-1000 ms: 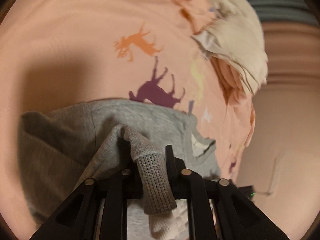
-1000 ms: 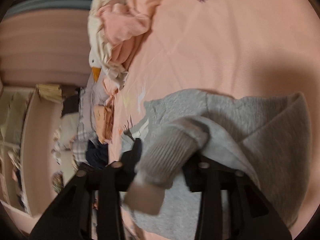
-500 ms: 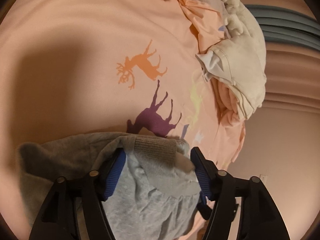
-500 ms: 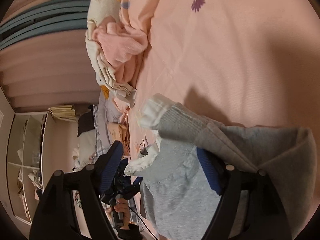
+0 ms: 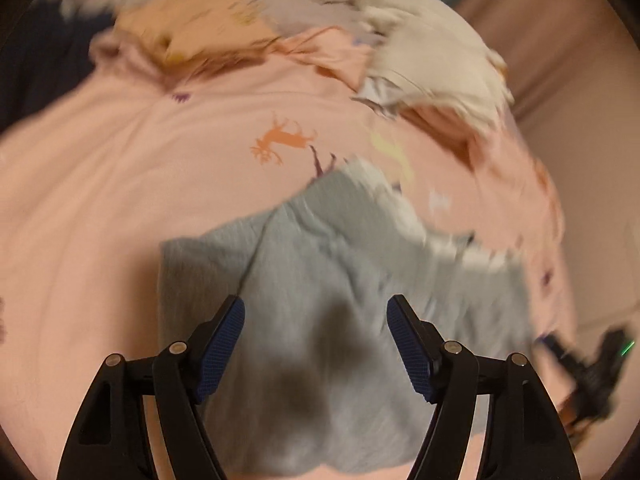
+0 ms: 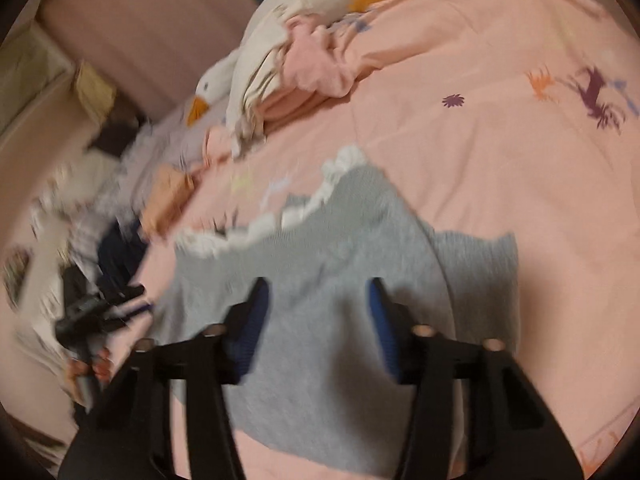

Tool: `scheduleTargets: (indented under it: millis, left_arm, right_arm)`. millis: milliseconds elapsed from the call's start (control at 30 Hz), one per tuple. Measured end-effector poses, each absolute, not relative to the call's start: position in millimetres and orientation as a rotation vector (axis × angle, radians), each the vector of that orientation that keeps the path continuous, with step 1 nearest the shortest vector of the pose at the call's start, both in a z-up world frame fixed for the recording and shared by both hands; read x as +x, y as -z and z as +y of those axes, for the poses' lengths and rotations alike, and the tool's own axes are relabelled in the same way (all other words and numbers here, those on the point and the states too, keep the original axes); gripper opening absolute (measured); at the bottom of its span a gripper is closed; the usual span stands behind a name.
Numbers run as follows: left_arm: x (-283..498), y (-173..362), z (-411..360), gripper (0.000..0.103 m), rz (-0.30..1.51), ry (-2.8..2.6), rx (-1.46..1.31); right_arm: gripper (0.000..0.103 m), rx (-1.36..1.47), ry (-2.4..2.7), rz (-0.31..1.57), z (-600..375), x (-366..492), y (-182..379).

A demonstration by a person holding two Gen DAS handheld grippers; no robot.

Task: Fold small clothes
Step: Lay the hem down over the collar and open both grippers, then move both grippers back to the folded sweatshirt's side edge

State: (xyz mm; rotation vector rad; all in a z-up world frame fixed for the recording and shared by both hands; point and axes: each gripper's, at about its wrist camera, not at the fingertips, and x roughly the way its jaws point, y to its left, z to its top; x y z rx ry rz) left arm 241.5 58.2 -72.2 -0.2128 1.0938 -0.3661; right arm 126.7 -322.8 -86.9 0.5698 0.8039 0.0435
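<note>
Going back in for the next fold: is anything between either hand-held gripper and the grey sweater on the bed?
Nothing visible. Both the left hand-held gripper and the right hand-held gripper are open above the grey sweater, which lies on the pink bedspread. The clothes pile sits well beyond it.

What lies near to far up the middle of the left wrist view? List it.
Left tongs → grey sweater → orange deer print on the pink bedsheet → pile of clothes.
</note>
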Motion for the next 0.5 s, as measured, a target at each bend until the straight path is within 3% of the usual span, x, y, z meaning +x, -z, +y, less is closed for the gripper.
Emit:
scheduleTargets:
  millis: [100, 200, 500]
  left_arm:
    - [212, 77, 41, 0.072, 1.027, 0.360, -0.054]
    - [197, 93, 33, 0.072, 1.020, 0.341, 0.035]
    - [168, 113, 33, 0.072, 0.999, 0.292, 0.105]
  right_arm:
    - [0.034, 0.404, 0.003, 0.802, -303, 108, 90]
    - [0.033, 0.300, 0.037, 0.827, -290, 94, 101]
    - [0.031, 0.250, 0.111, 0.885, -290, 61, 137]
